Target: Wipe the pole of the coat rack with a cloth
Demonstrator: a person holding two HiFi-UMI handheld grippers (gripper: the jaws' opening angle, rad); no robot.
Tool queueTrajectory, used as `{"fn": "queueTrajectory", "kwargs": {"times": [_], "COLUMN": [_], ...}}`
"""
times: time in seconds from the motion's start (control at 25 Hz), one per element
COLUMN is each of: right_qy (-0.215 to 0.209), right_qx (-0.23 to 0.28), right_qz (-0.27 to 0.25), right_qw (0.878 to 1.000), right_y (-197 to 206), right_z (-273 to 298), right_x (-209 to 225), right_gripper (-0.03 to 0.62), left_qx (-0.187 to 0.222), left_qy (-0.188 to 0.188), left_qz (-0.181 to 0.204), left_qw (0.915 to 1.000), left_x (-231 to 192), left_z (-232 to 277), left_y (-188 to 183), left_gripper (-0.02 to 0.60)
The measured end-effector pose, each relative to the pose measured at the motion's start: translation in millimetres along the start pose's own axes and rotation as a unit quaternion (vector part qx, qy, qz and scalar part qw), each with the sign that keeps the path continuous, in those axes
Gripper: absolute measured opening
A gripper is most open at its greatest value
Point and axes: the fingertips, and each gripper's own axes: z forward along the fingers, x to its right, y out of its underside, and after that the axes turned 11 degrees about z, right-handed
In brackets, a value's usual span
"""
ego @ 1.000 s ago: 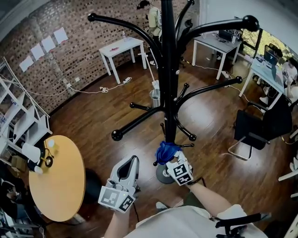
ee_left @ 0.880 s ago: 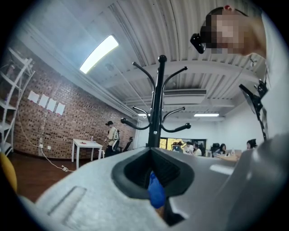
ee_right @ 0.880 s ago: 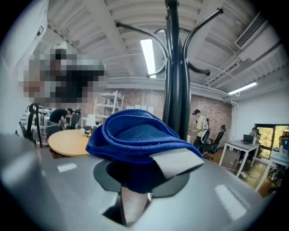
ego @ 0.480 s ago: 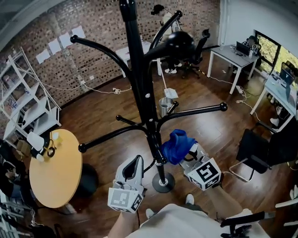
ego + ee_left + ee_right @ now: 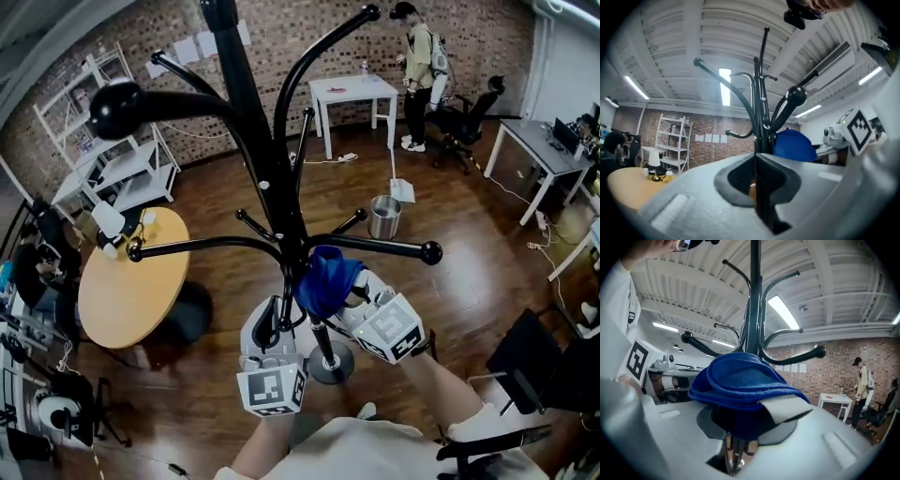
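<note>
The black coat rack pole (image 5: pixel 258 159) rises from its round base (image 5: pixel 330 364) through the middle of the head view. A blue cloth (image 5: pixel 326 279) is bunched against the pole's lower part, just under the lowest arms. My right gripper (image 5: pixel 349 289) is shut on that cloth (image 5: pixel 740 376), which covers its jaw tips in the right gripper view; the pole (image 5: pixel 754 296) stands right behind. My left gripper (image 5: pixel 273 306) sits just left of the pole, lower down, jaws shut with nothing seen between them (image 5: pixel 755 157). The pole (image 5: pixel 758 108) shows beyond its tips.
Curved rack arms end in knobs (image 5: pixel 117 108) (image 5: pixel 429 251) above and beside the grippers. A round wooden table (image 5: pixel 122 291) is at left, a metal bin (image 5: pixel 382 217) behind the rack. A white table (image 5: pixel 354 89), a person (image 5: pixel 422 66), shelves (image 5: pixel 122 159) and a desk (image 5: pixel 539 155) lie further off.
The head view has swung round the rack. My right gripper has carried the cloth up the pole to just under the arms. The left gripper has closed in beside the pole.
</note>
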Motion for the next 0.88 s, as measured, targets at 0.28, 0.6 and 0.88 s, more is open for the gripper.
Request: {"fn": "queueTrajectory", "kwargs": {"times": [0.28, 0.6, 0.88], "right_qy": [-0.023, -0.006, -0.012], "right_qx": [-0.170, -0.154, 0.019], "right_qz": [0.028, 0.052, 0.041], "right_qw": [0.985, 0.987, 0.999], "right_y": [154.9, 178.8, 47.2], "right_z": [24.2, 19.7, -63.3], "right_x": [-8.0, -4.0, -48.5], "right_gripper": [0.107, 0.107, 0.107], "left_qx": [-0.045, -0.057, -0.039], "left_qy": [-0.020, -0.016, 0.012], "left_qz": [-0.005, -0.002, -0.002], "left_qw": [0.9988, 0.9983, 0.9992], "left_x": [5.5, 15.1, 21.9], "left_z": [-23.2, -37.6, -67.2], "left_y": [22.6, 34.7, 24.3], "left_gripper": [0.000, 0.000, 0.000]}}
